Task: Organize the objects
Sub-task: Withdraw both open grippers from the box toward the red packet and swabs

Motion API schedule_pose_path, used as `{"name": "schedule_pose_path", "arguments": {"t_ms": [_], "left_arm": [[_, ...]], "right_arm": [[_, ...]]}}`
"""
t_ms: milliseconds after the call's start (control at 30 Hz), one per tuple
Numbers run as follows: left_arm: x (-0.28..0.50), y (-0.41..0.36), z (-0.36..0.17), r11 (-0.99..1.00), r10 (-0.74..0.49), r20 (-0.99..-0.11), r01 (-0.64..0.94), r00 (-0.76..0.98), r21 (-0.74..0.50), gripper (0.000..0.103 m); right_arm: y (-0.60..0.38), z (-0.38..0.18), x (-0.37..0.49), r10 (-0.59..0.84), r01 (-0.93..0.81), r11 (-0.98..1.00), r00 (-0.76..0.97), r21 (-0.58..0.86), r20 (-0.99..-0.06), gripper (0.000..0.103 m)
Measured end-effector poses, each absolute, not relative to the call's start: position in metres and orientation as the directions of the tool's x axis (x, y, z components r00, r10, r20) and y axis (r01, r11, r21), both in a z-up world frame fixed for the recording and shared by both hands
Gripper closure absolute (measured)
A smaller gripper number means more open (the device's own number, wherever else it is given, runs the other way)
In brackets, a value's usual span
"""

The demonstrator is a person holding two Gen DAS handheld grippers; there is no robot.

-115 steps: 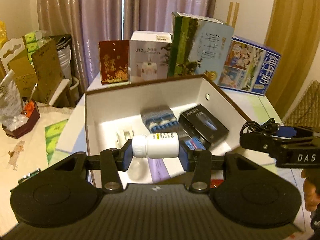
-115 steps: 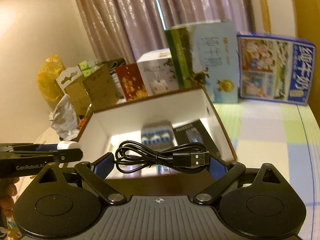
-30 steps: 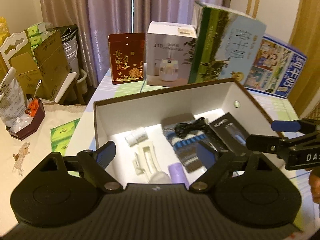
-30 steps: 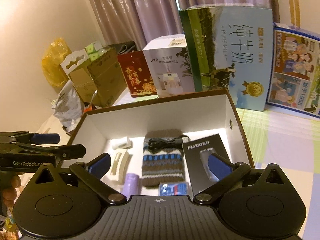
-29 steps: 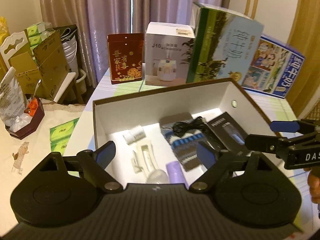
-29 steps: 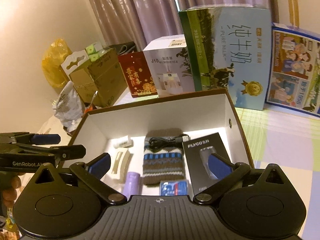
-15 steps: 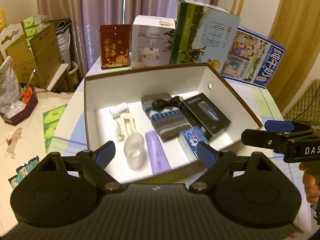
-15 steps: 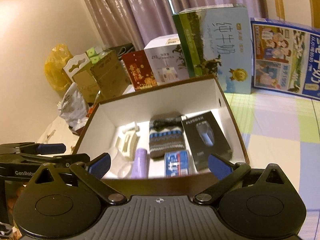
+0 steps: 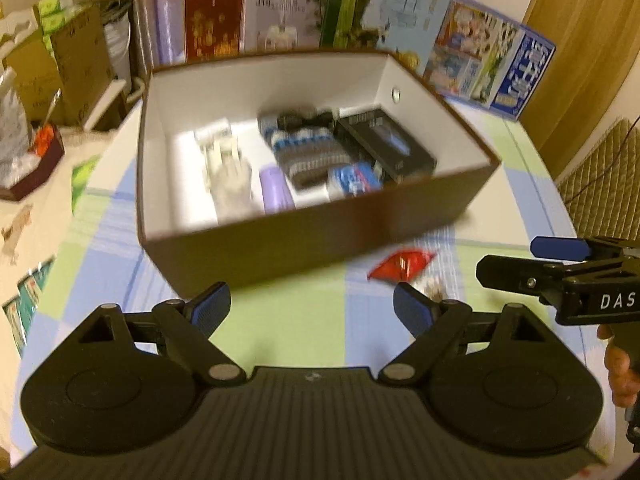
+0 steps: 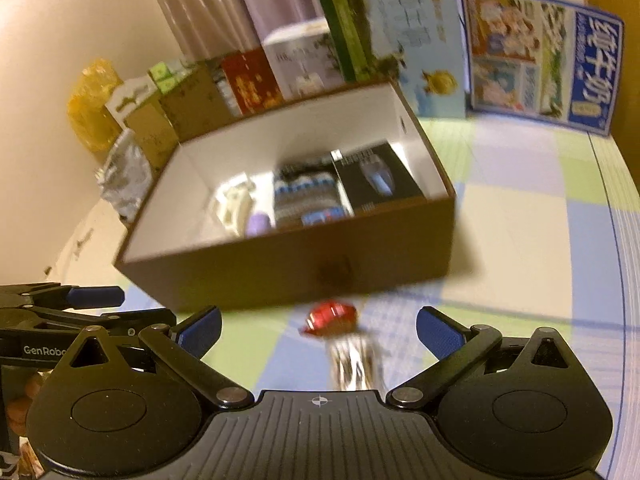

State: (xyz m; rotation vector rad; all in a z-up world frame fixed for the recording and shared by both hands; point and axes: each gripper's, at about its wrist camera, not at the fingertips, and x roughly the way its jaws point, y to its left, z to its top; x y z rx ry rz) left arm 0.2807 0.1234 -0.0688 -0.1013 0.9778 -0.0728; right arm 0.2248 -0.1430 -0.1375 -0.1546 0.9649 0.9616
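Both your grippers, the left gripper [image 9: 312,306] and the right gripper [image 10: 319,330], hang spread wide and empty over the checked tablecloth [image 9: 280,336], near the brown box [image 9: 304,248]. A red wrapper [image 9: 401,265] lies just near of the box. Only your right view shows the shiny packet [image 10: 354,362] beside it clearly; your left view shows the box's purple tube [image 9: 275,193] better.

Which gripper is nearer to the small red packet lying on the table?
Right. The right gripper has the small red packet almost between its fingertips; the left gripper sits left of it.
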Motion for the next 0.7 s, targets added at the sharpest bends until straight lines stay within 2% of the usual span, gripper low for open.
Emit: {"name": "schedule_pose_path", "arguments": {"t_ms": [300,700], "left_arm": [[0.263,0.111,-0.099,0.995,-0.100,-0.868,0.027,0.486,-0.100,0.017],[0.257,0.108,-0.110,0.997,-0.076,-0.885,0.016,0.459,-0.077,0.017]], "right_arm": [[-0.153,-0.162,0.210,0.575,-0.739,0.613,0.172,0.281,-0.800,0.002],[-0.153,-0.182,0.209,0.532,-0.715,0.648,0.179,0.262,-0.827,0.002]]}}
